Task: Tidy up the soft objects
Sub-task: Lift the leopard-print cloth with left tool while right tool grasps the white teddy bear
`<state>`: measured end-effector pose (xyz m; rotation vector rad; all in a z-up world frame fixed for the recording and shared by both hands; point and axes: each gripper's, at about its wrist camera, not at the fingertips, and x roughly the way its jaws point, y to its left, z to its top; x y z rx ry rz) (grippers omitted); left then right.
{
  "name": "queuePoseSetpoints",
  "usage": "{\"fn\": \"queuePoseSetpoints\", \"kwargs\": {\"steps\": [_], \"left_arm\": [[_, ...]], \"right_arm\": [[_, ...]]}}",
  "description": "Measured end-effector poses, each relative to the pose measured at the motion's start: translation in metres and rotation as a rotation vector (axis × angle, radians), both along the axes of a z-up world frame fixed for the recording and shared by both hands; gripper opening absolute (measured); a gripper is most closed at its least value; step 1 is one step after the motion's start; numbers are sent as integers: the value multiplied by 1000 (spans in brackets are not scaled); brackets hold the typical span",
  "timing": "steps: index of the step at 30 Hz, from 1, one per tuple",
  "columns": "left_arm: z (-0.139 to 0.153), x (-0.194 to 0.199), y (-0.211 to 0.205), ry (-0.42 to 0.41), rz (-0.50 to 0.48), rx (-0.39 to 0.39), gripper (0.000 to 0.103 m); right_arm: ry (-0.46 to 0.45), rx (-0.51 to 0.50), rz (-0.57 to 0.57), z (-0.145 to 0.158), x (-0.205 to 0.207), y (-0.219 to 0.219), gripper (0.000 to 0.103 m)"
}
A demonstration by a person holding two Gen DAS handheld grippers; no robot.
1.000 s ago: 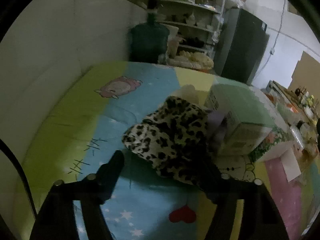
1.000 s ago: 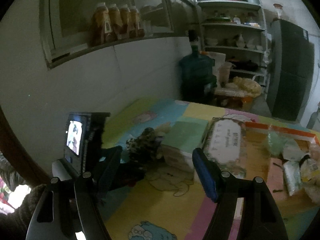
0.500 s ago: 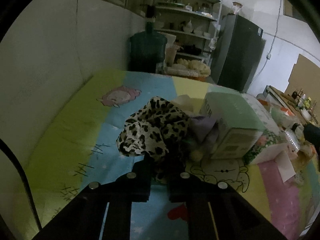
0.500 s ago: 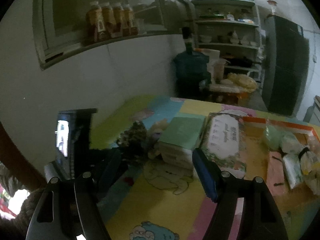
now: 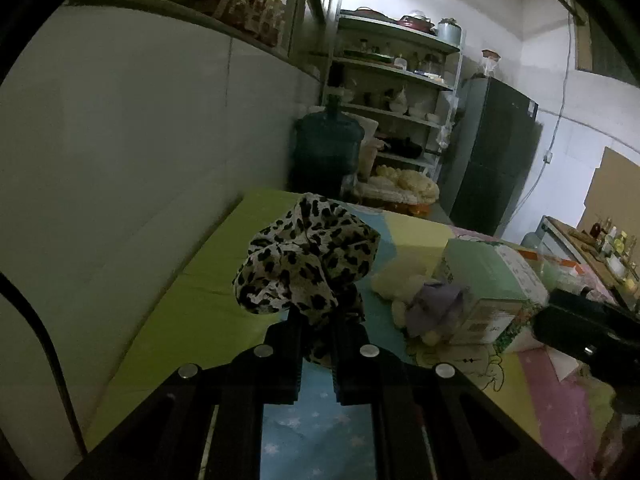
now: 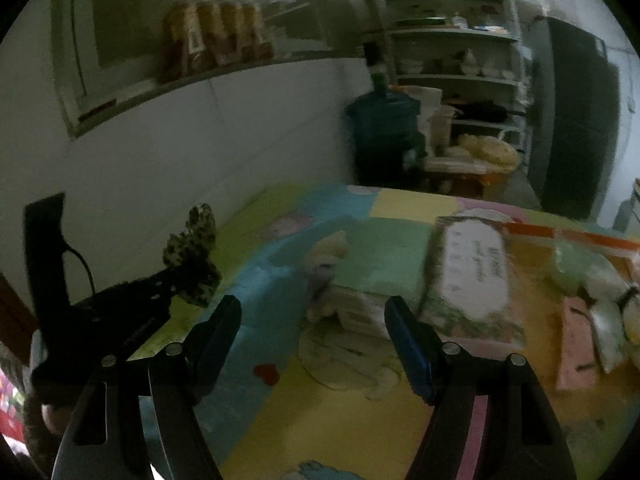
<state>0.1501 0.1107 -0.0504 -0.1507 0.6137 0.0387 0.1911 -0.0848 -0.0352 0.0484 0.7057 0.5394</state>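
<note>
My left gripper (image 5: 316, 320) is shut on a leopard-print cloth (image 5: 306, 264) and holds it lifted above the colourful cartoon mat (image 5: 192, 312). The right wrist view shows the same cloth (image 6: 192, 256) hanging from the left gripper (image 6: 176, 280) at the left. A cream and purple plush toy (image 5: 420, 300) lies on the mat against a green box (image 5: 492, 280). My right gripper (image 6: 312, 316) stands open above the mat with nothing between its fingers; the plush toy (image 6: 326, 268) lies just beyond it.
A floral tissue pack (image 6: 472, 276) sits beside the green box (image 6: 380, 256). Several packets (image 6: 600, 288) lie at the right on an orange tray. A white wall (image 5: 140, 160) borders the mat on the left. A water jug (image 5: 326, 152), shelves (image 5: 396, 80) and a dark fridge (image 5: 492, 160) stand behind.
My left gripper has shut on the leopard-print cloth and lifted it off the mat, away from the green box. The plush toy beneath is now uncovered. The right gripper stays open.
</note>
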Motion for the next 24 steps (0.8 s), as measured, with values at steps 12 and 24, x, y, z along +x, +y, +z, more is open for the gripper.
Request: {"fn": "queuePoseSetpoints", "kwargs": {"steps": [12,24], "left_arm": [[-8,-15,21,-5,19,-13,11],[-15,-12,29,-1,13,-44,12]], "right_arm": [[123,-393,196,-31,92,110,75],[77,-835,156,-84,112,146,53]]}}
